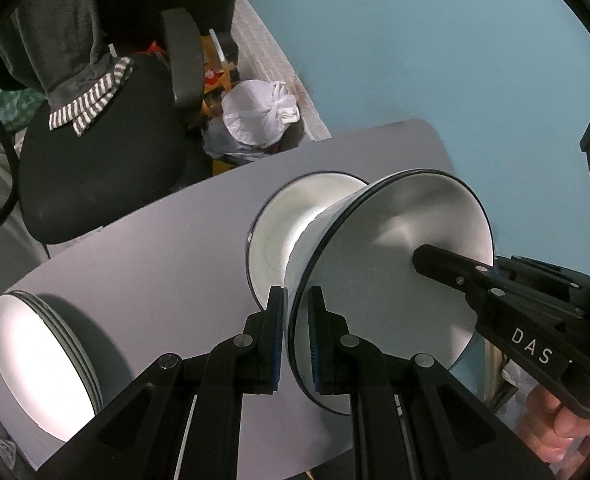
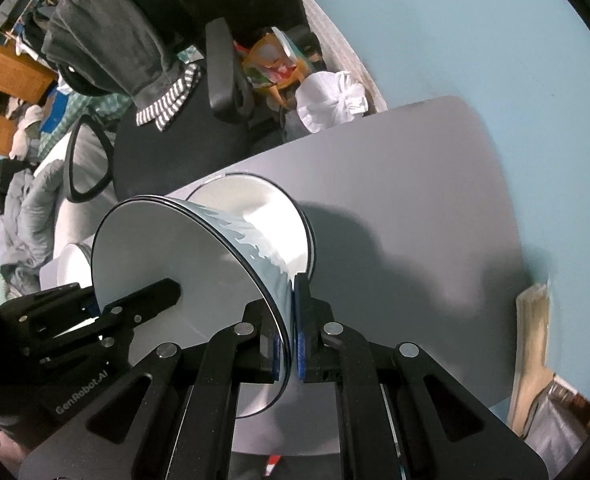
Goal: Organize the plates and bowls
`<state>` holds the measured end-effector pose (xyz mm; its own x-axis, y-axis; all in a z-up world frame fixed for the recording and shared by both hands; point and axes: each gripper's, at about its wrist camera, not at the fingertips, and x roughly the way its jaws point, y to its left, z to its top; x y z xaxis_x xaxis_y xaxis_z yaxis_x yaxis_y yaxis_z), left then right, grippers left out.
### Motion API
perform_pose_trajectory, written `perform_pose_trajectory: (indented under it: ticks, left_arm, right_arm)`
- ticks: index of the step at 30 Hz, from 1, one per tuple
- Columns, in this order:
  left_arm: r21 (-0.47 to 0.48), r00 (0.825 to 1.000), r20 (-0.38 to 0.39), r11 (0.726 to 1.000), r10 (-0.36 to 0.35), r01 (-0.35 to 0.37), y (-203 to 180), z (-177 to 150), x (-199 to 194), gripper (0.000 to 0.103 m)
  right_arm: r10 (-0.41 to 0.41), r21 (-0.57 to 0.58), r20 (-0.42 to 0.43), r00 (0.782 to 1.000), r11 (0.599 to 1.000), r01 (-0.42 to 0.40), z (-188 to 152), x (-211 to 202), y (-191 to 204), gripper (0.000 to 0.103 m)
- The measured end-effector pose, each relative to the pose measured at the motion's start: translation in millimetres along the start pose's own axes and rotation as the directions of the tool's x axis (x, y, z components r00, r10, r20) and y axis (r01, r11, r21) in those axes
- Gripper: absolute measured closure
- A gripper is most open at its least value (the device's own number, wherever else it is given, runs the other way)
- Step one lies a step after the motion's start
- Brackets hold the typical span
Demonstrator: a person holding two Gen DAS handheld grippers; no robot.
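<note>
Clamped on opposite rims of the bowl, my left gripper and right gripper held it above the grey table, just below frame center. It was tipped on edge, its mouth facing the right gripper, its axis lying about level. Behind it sat a second bowl; stacked plates filled the lower left.

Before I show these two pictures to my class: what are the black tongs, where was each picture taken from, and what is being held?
They are hand-held grippers, one per hand, each carrying a wide-angle camera looking along its fingers. One picture comes from the left gripper, the other from the right gripper. Both are shut on opposite rims of one bowl, carried above a grey table. Below it sits another bowl; a stack of plates lies further left.
</note>
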<state>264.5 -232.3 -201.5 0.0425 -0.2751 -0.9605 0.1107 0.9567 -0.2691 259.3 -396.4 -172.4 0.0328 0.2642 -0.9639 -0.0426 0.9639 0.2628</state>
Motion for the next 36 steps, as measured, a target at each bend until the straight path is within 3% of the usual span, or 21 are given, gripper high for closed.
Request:
perform_pose_trajectory:
  ticks: [15,24,31,34,36]
  left_arm:
    - [-0.043,0.997,-0.067,0.998,0.039,-0.042,8.9,20.5,20.8,0.092]
    - [-0.004,0.994,-0.091,0.998,0.056,-0.056,5.9,23.9,23.3,0.092]
    - [-0.002,0.992,-0.113,0.998,0.064,-0.064,5.0,24.7,25.2,0.091]
    - [0.007,0.99,-0.127,0.998,0.064,-0.064,1.4,25.6,22.1,0.085]
    - [0.028,0.99,-0.126,0.997,0.068,-0.065,-3.1,25.3,17.5,0.07]
  right_arm:
    - [-0.005,-0.035,-0.071,0.997,0.999,0.002,23.0,22.7,-3.0,0.098]
    - [-0.005,-0.051,-0.085,0.996,0.999,0.0,28.6,19.7,-2.7,0.097]
    - [-0.035,-0.054,-0.079,0.996,0.998,0.031,32.5,17.0,-2.0,0.089]
    - [-0.033,-0.032,-0.079,0.996,0.999,0.031,31.8,16.4,-4.4,0.088]
    - [-0.034,-0.032,-0.074,0.997,0.999,0.032,31.2,15.7,-4.3,0.087]
